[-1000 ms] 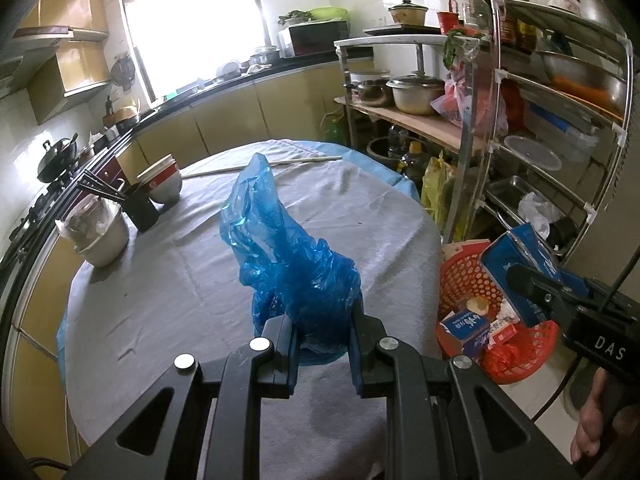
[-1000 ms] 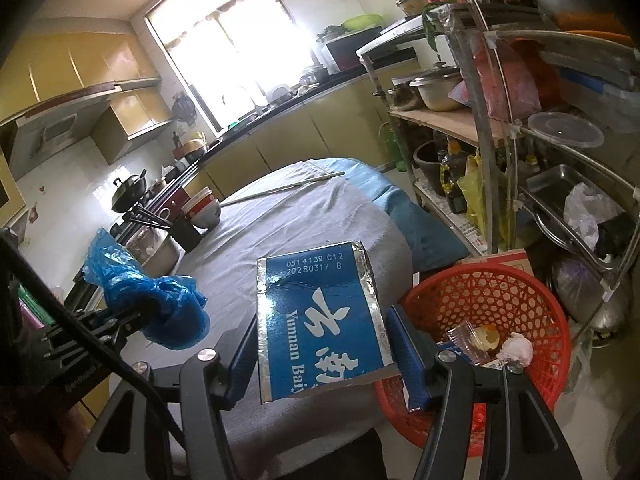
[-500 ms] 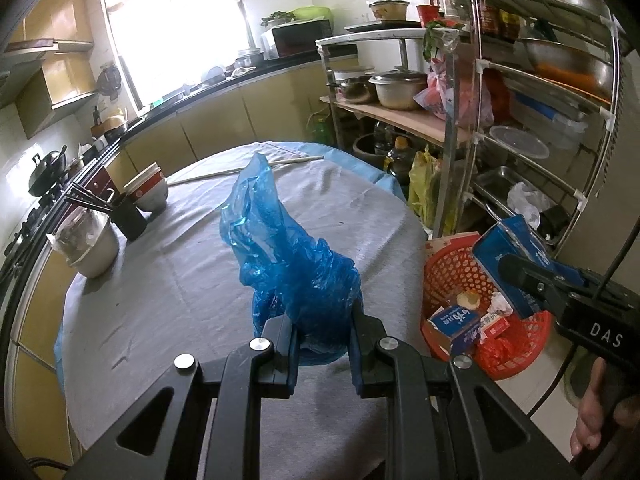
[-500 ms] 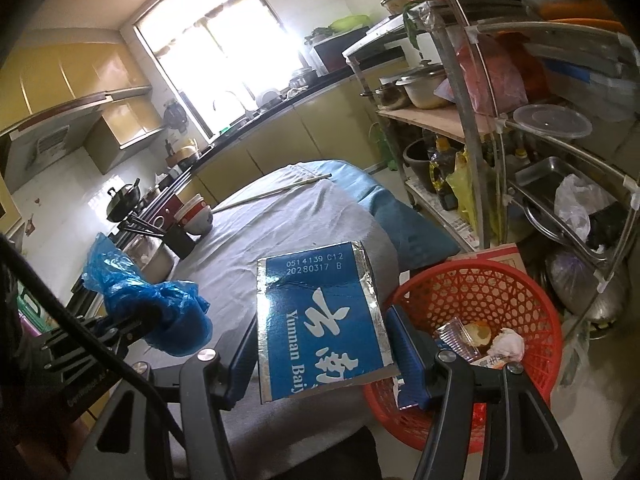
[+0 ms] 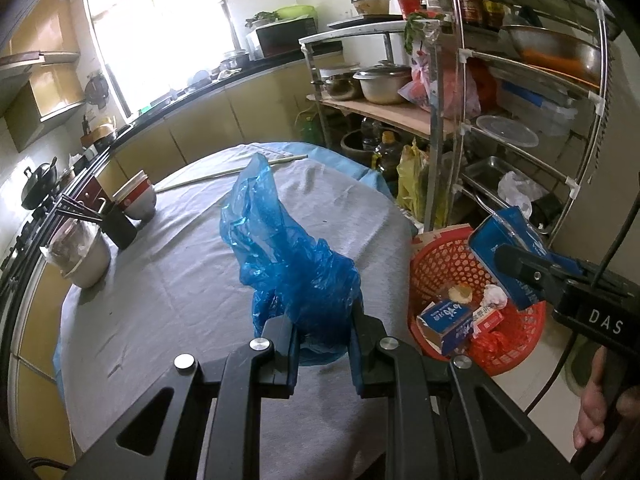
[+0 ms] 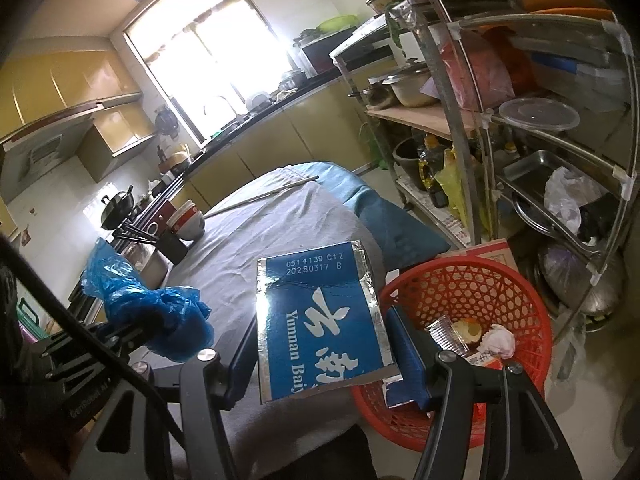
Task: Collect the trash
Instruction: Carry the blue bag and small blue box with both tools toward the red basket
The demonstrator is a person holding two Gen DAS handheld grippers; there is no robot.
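Trash run at the kitchen table: the left gripper (image 5: pixel 322 344) pinches a crumpled blue plastic bag (image 5: pixel 296 268) above the grey tablecloth (image 5: pixel 160 300), while the right gripper (image 6: pixel 320 356) clamps a blue foil pouch (image 6: pixel 324 320) with the red basket (image 6: pixel 532 308) at 3 o'clock; released now, the pouch likely misses the rim

Crumpled blue bag (image 5: pixel 296 276), upright blue-silver pouch (image 6: pixel 320 320)

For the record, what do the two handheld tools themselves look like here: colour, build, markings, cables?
Both are black plastic. The left tool has angular open-framed arms with round silver screw heads. The right tool has blue-faced fingers; seen from the left wrist, its body carries white letters "DAS" and a thin black cable.
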